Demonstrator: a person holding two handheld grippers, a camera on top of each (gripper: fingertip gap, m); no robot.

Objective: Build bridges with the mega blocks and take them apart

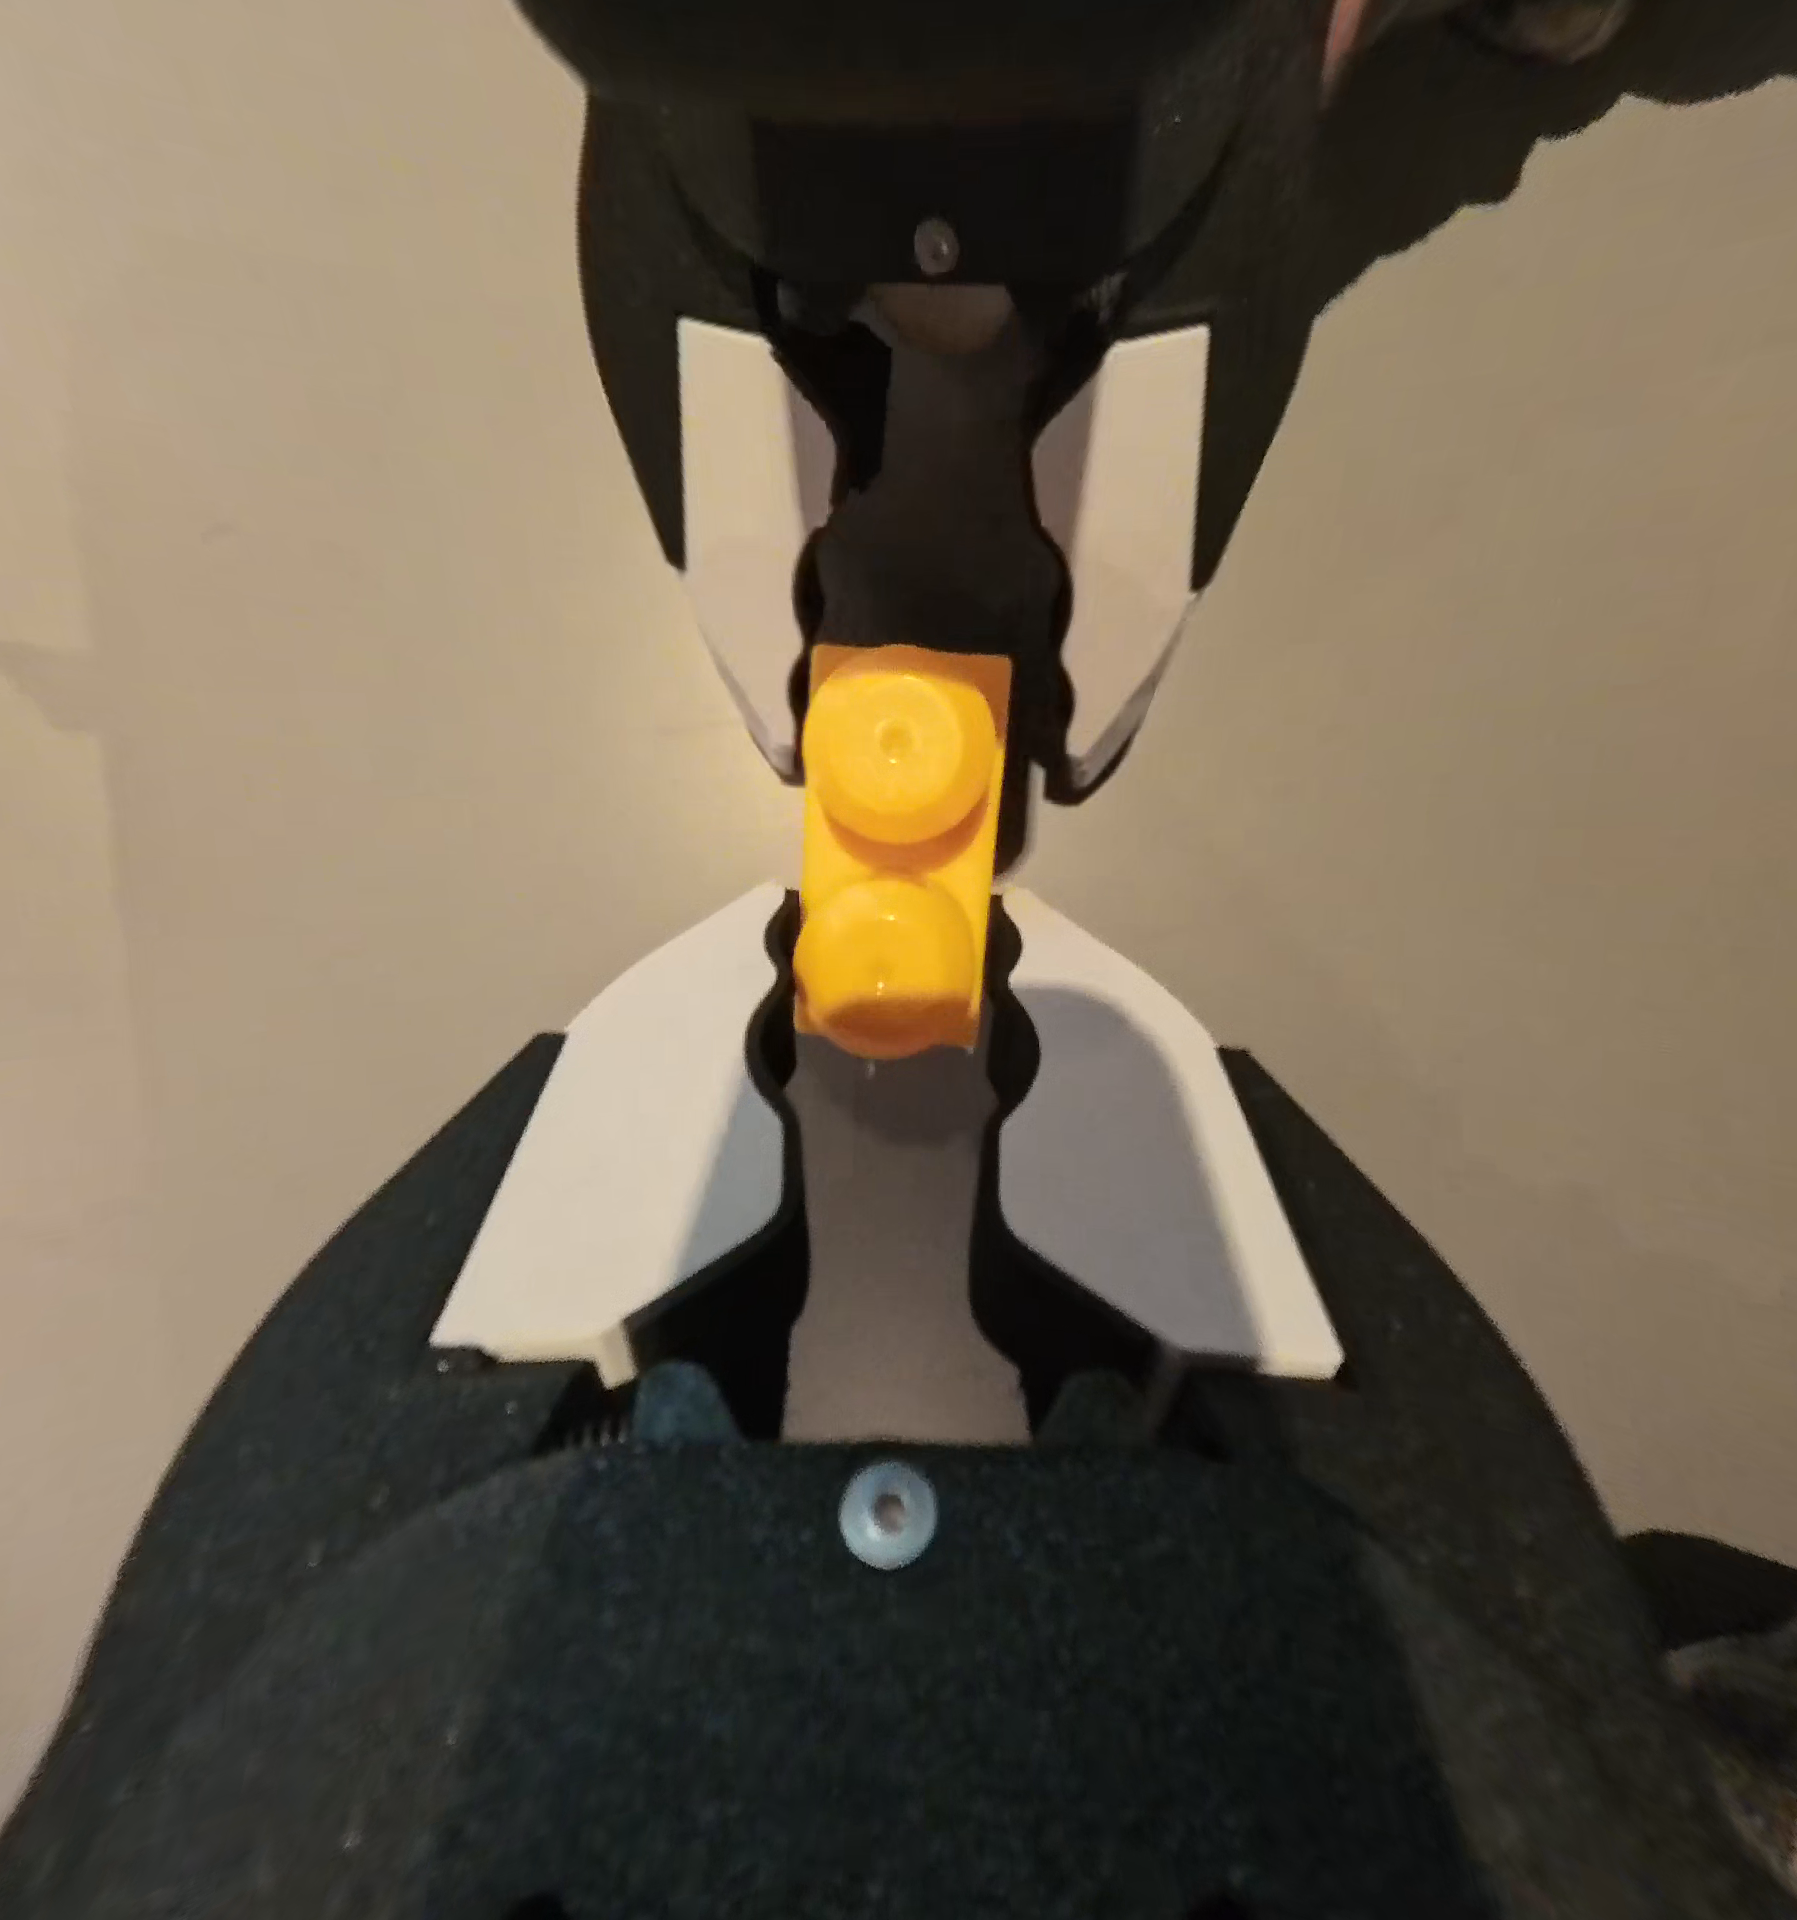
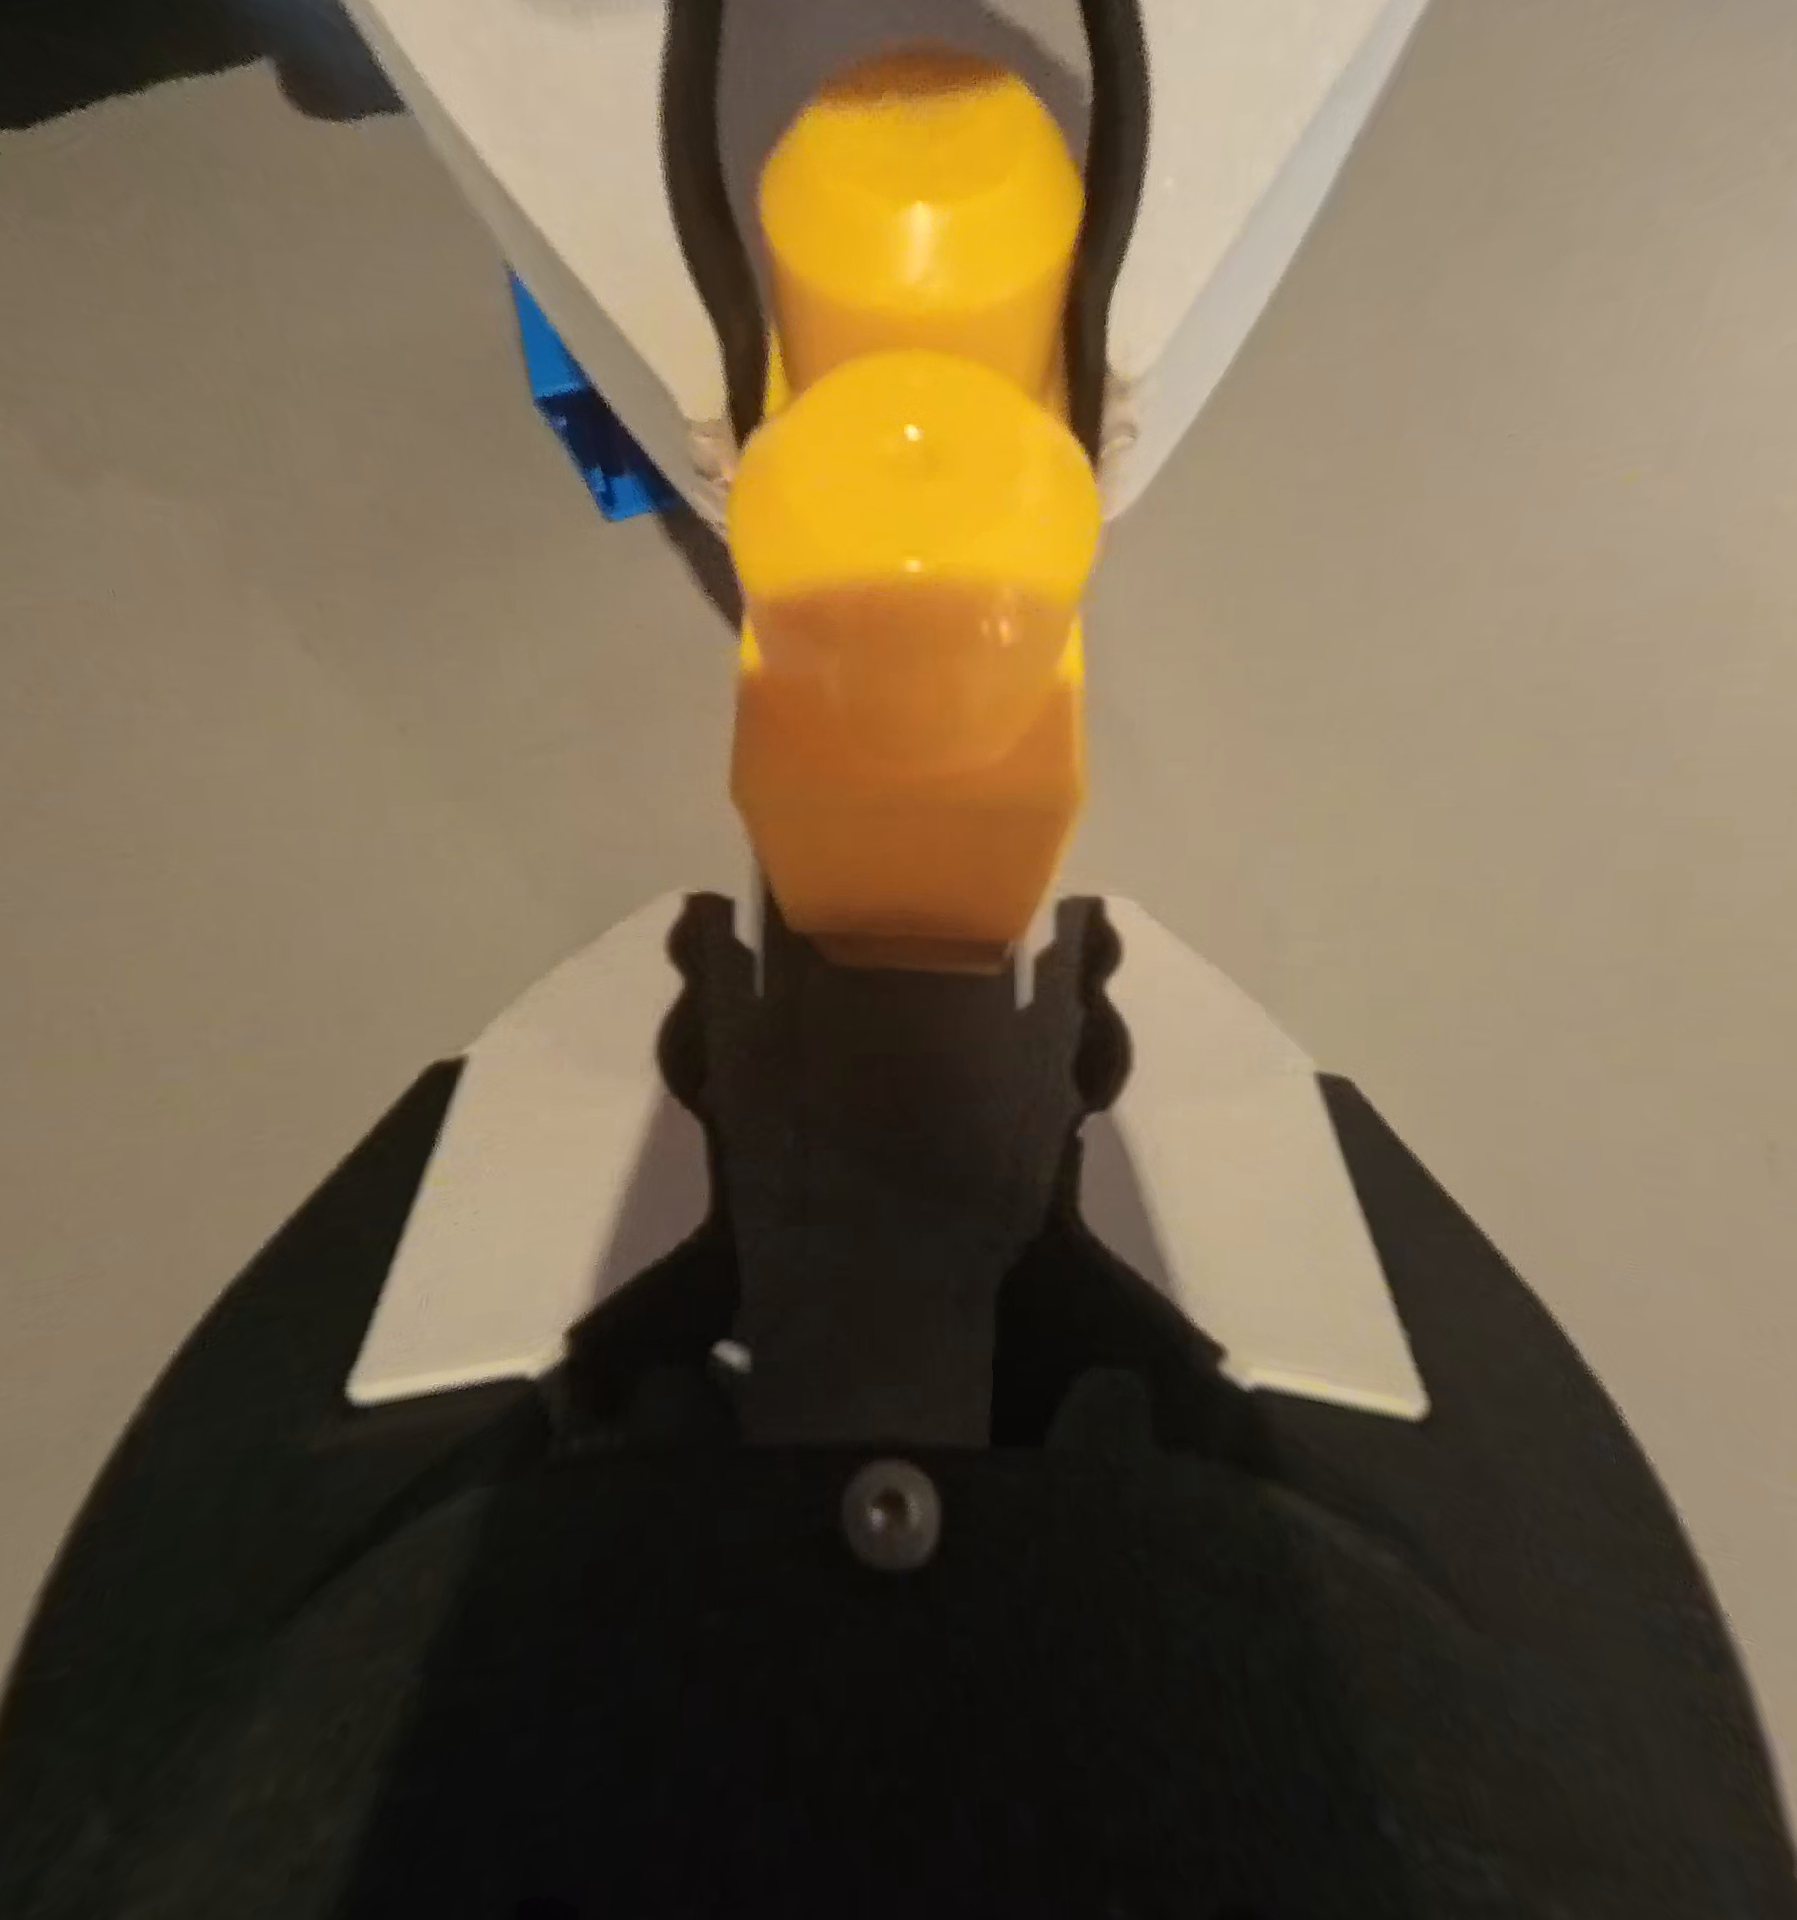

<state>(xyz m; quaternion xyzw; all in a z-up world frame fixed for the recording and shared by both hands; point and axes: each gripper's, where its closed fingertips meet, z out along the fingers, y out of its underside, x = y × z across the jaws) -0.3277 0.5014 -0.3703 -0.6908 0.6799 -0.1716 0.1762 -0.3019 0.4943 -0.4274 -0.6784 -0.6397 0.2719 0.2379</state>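
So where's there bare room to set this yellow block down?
Bare surface lies left and right of both grippers. The middle is crowded: left gripper and right gripper meet nose to nose on the yellow block. A blue block sits beside the left gripper's finger.

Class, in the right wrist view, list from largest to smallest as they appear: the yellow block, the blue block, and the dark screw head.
1. yellow block, largest, though nearness to the camera inflates it.
2. blue block, mostly hidden behind the other claw's white finger, so only its visible part counts.
3. screw head, smallest.
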